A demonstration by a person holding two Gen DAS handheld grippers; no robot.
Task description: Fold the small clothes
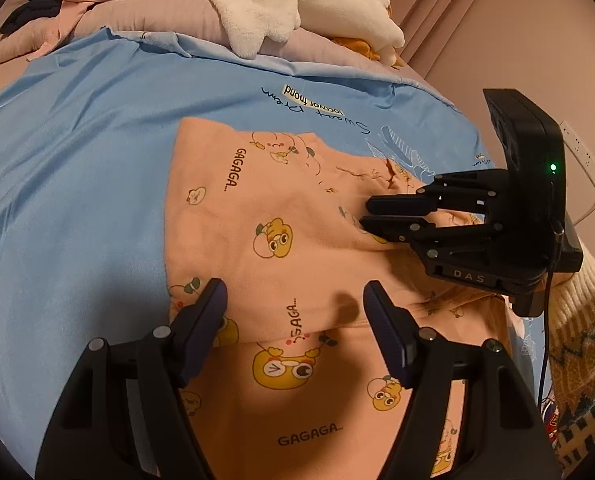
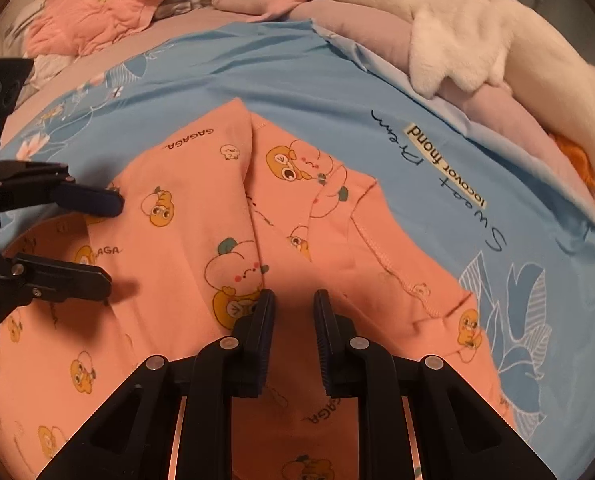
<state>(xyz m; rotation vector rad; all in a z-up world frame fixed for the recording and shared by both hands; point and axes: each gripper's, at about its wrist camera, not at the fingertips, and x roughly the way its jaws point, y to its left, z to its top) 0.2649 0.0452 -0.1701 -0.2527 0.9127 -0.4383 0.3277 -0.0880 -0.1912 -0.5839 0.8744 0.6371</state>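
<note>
A light blue printed bedsheet covers the bed, with a white plush goose with an orange beak lying along its far edge. On the sheet lies the partly folded peach cotton garment printed with yellow cartoon ducks, one flap turned over its middle. The left hand-held gripper hovers above the garment's near fold, jaws spread wide and empty. The right hand-held gripper sits low over the cloth with a narrow gap, nothing between its fingers.
</note>
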